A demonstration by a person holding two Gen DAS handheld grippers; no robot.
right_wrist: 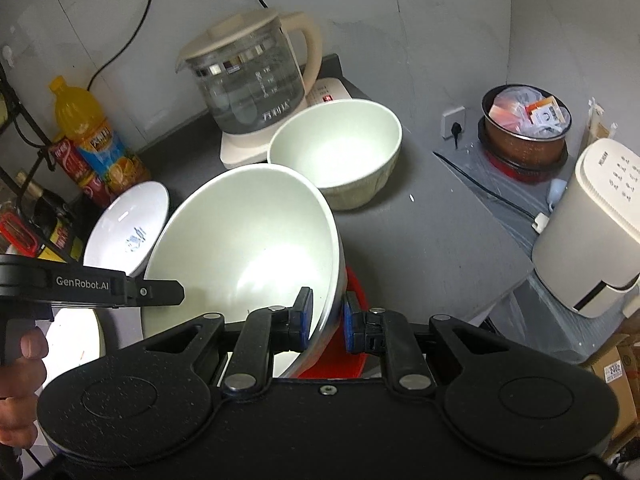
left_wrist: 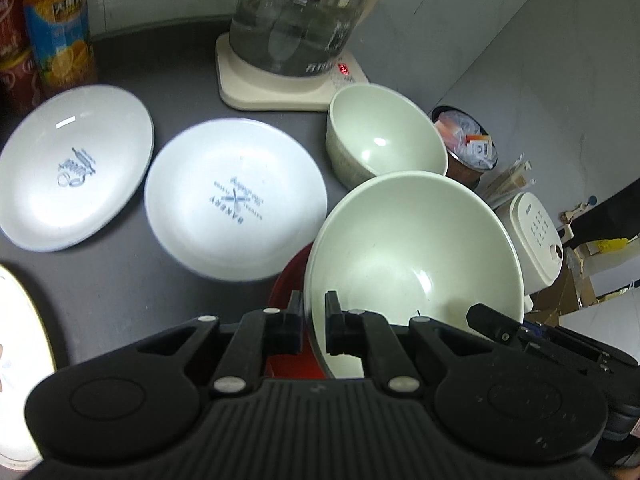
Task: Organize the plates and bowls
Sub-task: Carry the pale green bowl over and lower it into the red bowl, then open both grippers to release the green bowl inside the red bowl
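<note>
Gripping the near rim of the big bowl [left_wrist: 416, 248], your left gripper [left_wrist: 314, 322] has its jaws pinched nearly shut, one finger inside the wall and one outside. Your right gripper [right_wrist: 326, 320] clamps the same bowl [right_wrist: 248, 248] on its rim from the other side, blue pads [right_wrist: 304, 318] narrow around the wall. You hold the bowl tilted between both tools, above a red dish [left_wrist: 288, 292] that shows just under it.

Just beyond the bowl's far rim a smaller, deeper bowl [right_wrist: 340, 152] stands upright on the dark counter [right_wrist: 420, 240]. Behind that sits a glass kettle [right_wrist: 248, 84] on its cream base. Left of your left gripper lie two white plates [left_wrist: 236, 200] with blue print, side by side, the farther one [left_wrist: 74, 164] near an orange juice bottle [left_wrist: 58, 24] and red cans [left_wrist: 16, 76]. A pale plate edge [left_wrist: 20, 360] shows at the near left. Off the counter to the right stand a lined pot [right_wrist: 526, 128] and a cream appliance [right_wrist: 592, 232]. Your left hand [right_wrist: 20, 380] grips the left tool's handle.
</note>
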